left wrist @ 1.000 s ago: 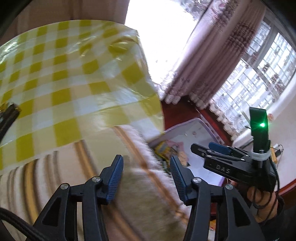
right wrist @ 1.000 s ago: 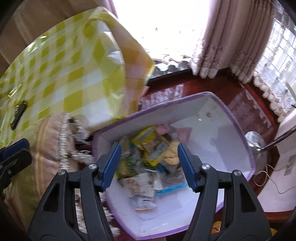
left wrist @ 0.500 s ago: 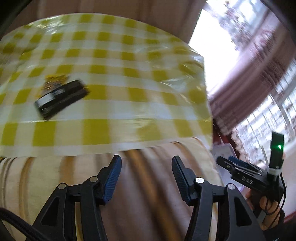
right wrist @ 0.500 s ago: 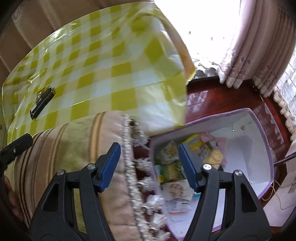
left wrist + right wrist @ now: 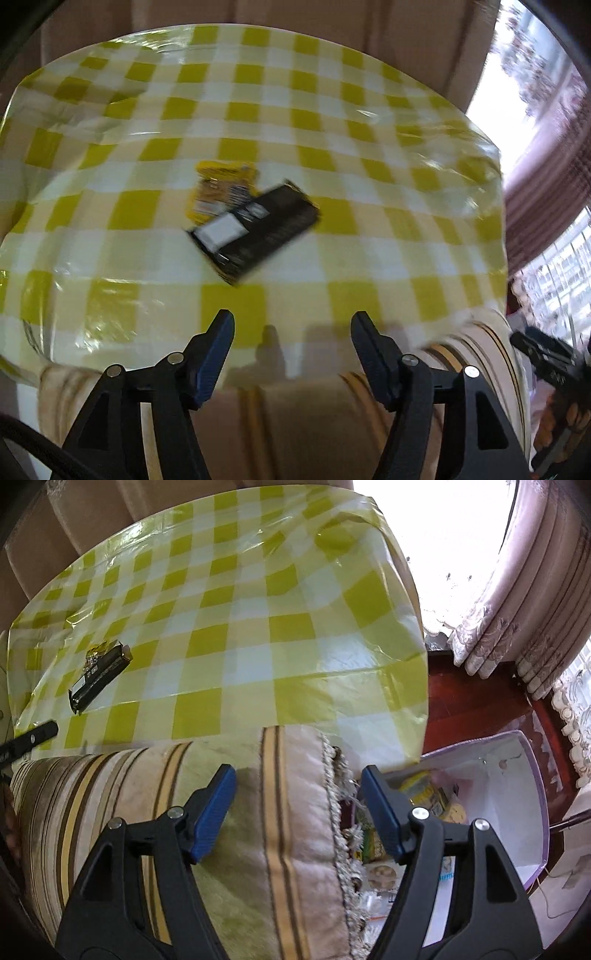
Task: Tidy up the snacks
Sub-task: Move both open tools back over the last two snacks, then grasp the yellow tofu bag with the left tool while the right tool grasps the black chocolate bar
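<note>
A black snack pack (image 5: 255,230) lies on the yellow checked tablecloth (image 5: 332,122), partly over a yellow snack pack (image 5: 218,184). My left gripper (image 5: 291,354) is open and empty, short of them, over the table's near edge. Both packs show small at the left in the right wrist view (image 5: 99,674). My right gripper (image 5: 299,812) is open and empty above a striped cushion (image 5: 207,823). A white bin with a purple rim (image 5: 532,786) on the floor holds several snack packs (image 5: 424,797).
The striped cushion (image 5: 332,424) lies along the table's near edge. Pink curtains (image 5: 524,590) and a bright window stand at the right. A red-brown wooden floor (image 5: 472,705) lies between table and bin. The right gripper shows at the left view's right edge (image 5: 546,358).
My left gripper has swung left from the bin side to face the two packs on the table. My right gripper has moved left from above the bin to above the cushion.
</note>
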`<state>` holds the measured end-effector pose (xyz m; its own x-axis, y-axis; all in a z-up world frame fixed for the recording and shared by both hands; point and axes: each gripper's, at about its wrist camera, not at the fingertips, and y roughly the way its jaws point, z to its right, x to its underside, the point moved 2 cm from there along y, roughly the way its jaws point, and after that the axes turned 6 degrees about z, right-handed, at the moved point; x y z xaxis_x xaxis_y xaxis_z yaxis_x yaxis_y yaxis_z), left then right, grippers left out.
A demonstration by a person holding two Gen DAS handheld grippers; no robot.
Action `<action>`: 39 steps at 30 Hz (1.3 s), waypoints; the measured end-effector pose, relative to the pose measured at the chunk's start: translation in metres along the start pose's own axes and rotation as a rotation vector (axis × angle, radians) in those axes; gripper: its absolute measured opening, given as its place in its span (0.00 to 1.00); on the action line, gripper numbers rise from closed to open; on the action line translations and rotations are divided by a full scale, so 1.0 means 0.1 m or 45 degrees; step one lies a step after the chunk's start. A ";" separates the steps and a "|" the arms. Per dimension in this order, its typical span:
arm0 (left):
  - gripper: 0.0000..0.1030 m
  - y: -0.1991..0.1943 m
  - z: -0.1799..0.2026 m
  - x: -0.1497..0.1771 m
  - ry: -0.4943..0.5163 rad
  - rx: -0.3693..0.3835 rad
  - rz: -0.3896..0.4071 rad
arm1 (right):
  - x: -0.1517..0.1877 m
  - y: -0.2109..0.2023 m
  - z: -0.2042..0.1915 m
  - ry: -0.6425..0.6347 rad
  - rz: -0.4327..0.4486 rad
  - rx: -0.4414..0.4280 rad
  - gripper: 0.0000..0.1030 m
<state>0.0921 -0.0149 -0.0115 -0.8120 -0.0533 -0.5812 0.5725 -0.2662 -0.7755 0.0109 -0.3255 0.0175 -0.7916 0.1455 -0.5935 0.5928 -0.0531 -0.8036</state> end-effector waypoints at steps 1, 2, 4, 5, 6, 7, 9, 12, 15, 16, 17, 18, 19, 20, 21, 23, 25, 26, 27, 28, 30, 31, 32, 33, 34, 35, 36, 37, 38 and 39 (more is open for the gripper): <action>0.66 0.02 -0.05 -0.04 -0.015 -0.006 -0.001 | -0.02 0.02 -0.03 -0.002 -0.003 -0.001 0.72; 0.66 0.05 -0.12 -0.07 -0.035 -0.012 -0.002 | -0.03 0.03 -0.05 -0.004 -0.006 -0.002 0.73; 0.66 0.09 -0.22 -0.14 -0.070 -0.021 -0.002 | -0.07 0.06 -0.13 -0.014 -0.014 -0.015 0.73; 0.66 0.12 -0.27 -0.18 -0.086 -0.029 -0.002 | -0.09 0.08 -0.17 -0.021 -0.018 -0.022 0.73; 0.66 0.14 -0.32 -0.21 -0.100 -0.040 0.001 | -0.10 0.10 -0.21 -0.027 -0.024 -0.034 0.73; 0.66 0.16 -0.36 -0.24 -0.114 -0.053 0.003 | -0.12 0.13 -0.28 -0.035 -0.036 -0.055 0.73; 0.66 0.21 -0.45 -0.30 -0.142 -0.065 0.007 | -0.15 0.17 -0.39 -0.052 -0.053 -0.089 0.74; 0.66 0.31 -0.54 -0.38 -0.162 -0.019 -0.009 | -0.20 0.23 -0.60 -0.095 -0.065 -0.118 0.75; 0.66 0.45 -0.66 -0.44 -0.237 0.023 -0.046 | -0.27 0.30 -0.80 -0.135 -0.067 -0.163 0.77; 0.66 0.50 -0.70 -0.46 -0.263 0.036 -0.056 | -0.30 0.32 -0.88 -0.146 -0.067 -0.178 0.77; 0.66 0.55 -0.73 -0.47 -0.294 0.056 -0.071 | -0.33 0.34 -0.94 -0.156 -0.066 -0.184 0.77; 0.66 0.60 -0.74 -0.48 -0.312 0.063 -0.082 | -0.36 0.36 -0.99 -0.167 -0.064 -0.188 0.77; 0.66 0.63 -0.74 -0.49 -0.316 0.069 -0.089 | -0.39 0.38 -1.06 -0.179 -0.062 -0.192 0.77; 0.66 0.67 -0.70 -0.50 -0.300 0.097 -0.102 | -0.42 0.40 -1.09 -0.186 -0.062 -0.193 0.78; 0.66 0.70 -0.66 -0.50 -0.286 0.122 -0.115 | -0.45 0.43 -1.15 -0.194 -0.063 -0.192 0.78; 0.66 0.77 -0.55 -0.50 -0.242 0.156 -0.148 | -0.51 0.47 -1.22 -0.202 -0.058 -0.195 0.78; 0.66 0.81 -0.43 -0.51 -0.200 0.203 -0.171 | -0.55 0.51 -1.28 -0.210 -0.054 -0.195 0.78; 0.66 0.83 -0.35 -0.51 -0.174 0.222 -0.179 | -0.58 0.53 -1.30 -0.211 -0.051 -0.193 0.79; 0.66 0.84 -0.29 -0.51 -0.152 0.237 -0.184 | -0.60 0.54 -1.32 -0.211 -0.050 -0.191 0.79; 0.66 0.85 -0.23 -0.51 -0.134 0.259 -0.190 | -0.62 0.56 -1.33 -0.208 -0.048 -0.187 0.79; 0.66 0.88 -0.08 -0.50 -0.107 0.348 -0.212 | -0.66 0.60 -1.34 -0.192 -0.048 -0.175 0.79; 0.66 0.88 -0.04 -0.50 -0.100 0.379 -0.220 | -0.69 0.62 -1.34 -0.180 -0.049 -0.168 0.80; 0.66 0.88 0.01 -0.49 -0.086 0.407 -0.229 | -0.72 0.65 -1.35 -0.161 -0.049 -0.158 0.80; 0.66 0.87 0.04 -0.49 -0.073 0.414 -0.228 | -0.74 0.67 -1.35 -0.148 -0.048 -0.152 0.80; 0.66 0.83 0.03 -0.49 -0.079 0.408 -0.209 | -0.77 0.70 -1.36 -0.133 -0.048 -0.145 0.80; 0.66 0.80 -0.01 -0.50 -0.102 0.393 -0.187 | -0.80 0.73 -1.38 -0.111 -0.049 -0.136 0.80; 0.66 0.75 -0.08 -0.50 -0.139 0.362 -0.155 | -0.83 0.76 -1.40 -0.089 -0.052 -0.132 0.81; 0.66 0.69 -0.19 -0.51 -0.189 0.324 -0.116 | -0.86 0.79 -1.43 -0.064 -0.055 -0.131 0.81; 0.66 0.63 -0.29 -0.51 -0.237 0.296 -0.076 | -0.89 0.82 -1.46 -0.048 -0.054 -0.133 0.81; 0.66 0.60 -0.37 -0.52 -0.273 0.270 -0.046 | -0.91 0.84 -1.50 -0.039 -0.054 -0.134 0.82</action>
<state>0.1728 0.0075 -0.0371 -0.8497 -0.2363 -0.4714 0.5249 -0.4654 -0.7127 0.1554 -0.1948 0.0106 -0.8194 0.1153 -0.5615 0.5698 0.0571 -0.8198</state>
